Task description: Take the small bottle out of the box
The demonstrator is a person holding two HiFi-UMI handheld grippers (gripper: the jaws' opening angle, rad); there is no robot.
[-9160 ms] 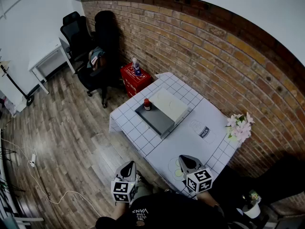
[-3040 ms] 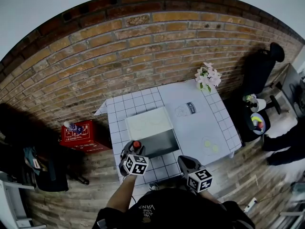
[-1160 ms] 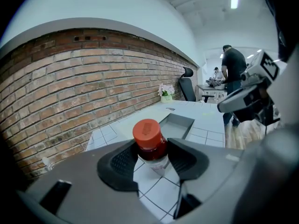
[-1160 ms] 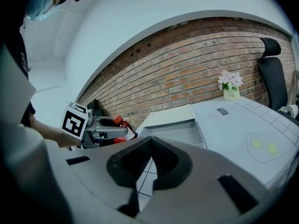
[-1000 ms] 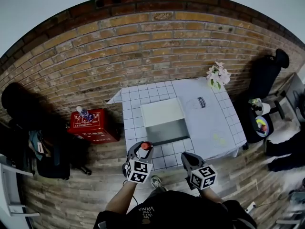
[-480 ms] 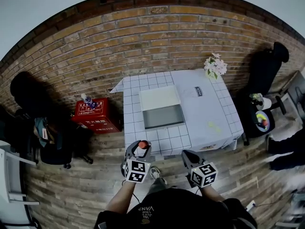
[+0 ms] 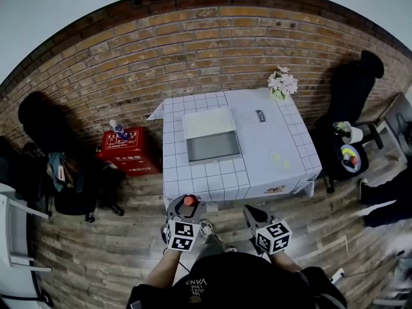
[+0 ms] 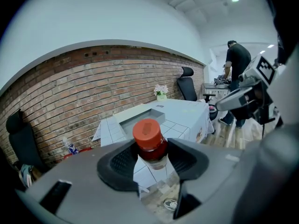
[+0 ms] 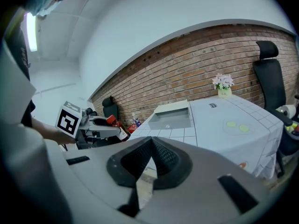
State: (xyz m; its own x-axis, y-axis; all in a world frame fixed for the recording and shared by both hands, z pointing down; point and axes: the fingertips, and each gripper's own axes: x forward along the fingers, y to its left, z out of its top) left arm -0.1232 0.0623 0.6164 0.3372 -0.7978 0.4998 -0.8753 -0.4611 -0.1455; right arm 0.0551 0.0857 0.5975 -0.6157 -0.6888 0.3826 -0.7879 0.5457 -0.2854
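The small bottle (image 8: 150, 141), clear with a red cap, stands upright between the pads of my left gripper (image 8: 149, 153), which is shut on it. In the head view the bottle (image 7: 190, 201) and the left gripper (image 7: 185, 203) hang over the wooden floor, in front of the table's near edge. The open grey box (image 7: 212, 150) lies on the white table (image 7: 270, 166) with its lid folded back. My right gripper (image 7: 253, 212) is level with the left one, a little to its right. Its pads meet with nothing between them in the right gripper view (image 9: 150, 147).
A red crate (image 7: 125, 152) with a plastic bottle on it stands left of the table by the brick wall. A vase of flowers (image 7: 281, 82) sits on the table's far right corner. Black chairs (image 7: 360, 82) and a stool (image 7: 347, 153) stand at the right. A person (image 8: 238, 64) stands beyond.
The table has slid further away in the head view. Both grippers, once over its near edge, now hang over the floor. The left one keeps the bottle.
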